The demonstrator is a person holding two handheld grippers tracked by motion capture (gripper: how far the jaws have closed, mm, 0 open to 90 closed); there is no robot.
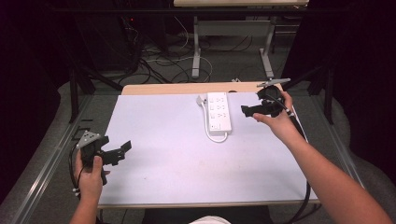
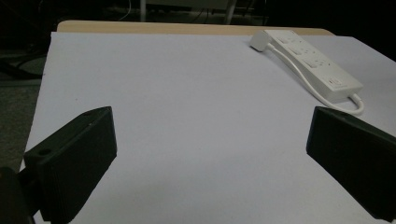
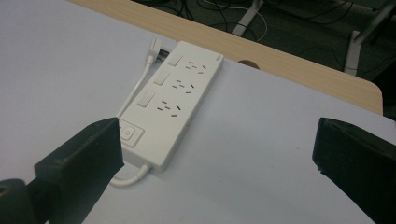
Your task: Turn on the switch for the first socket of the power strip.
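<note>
A white power strip (image 1: 219,112) lies near the table's far edge, its white cord looped back so the plug (image 1: 201,100) rests beside its far end. My right gripper (image 1: 246,110) hovers open just right of the strip, nothing between its fingers. In the right gripper view the power strip (image 3: 173,98) sits ahead and left, with the plug (image 3: 154,50) past it. My left gripper (image 1: 122,150) is open near the table's front left corner, empty. From the left gripper view the power strip (image 2: 314,65) lies far off at upper right.
A white sheet (image 1: 177,149) covers most of the wooden table (image 1: 177,88), whose bare strip shows along the far edge. Behind the table stand desk legs (image 1: 196,51) and loose floor cables (image 1: 159,65). A metal rail (image 1: 46,163) runs along the left.
</note>
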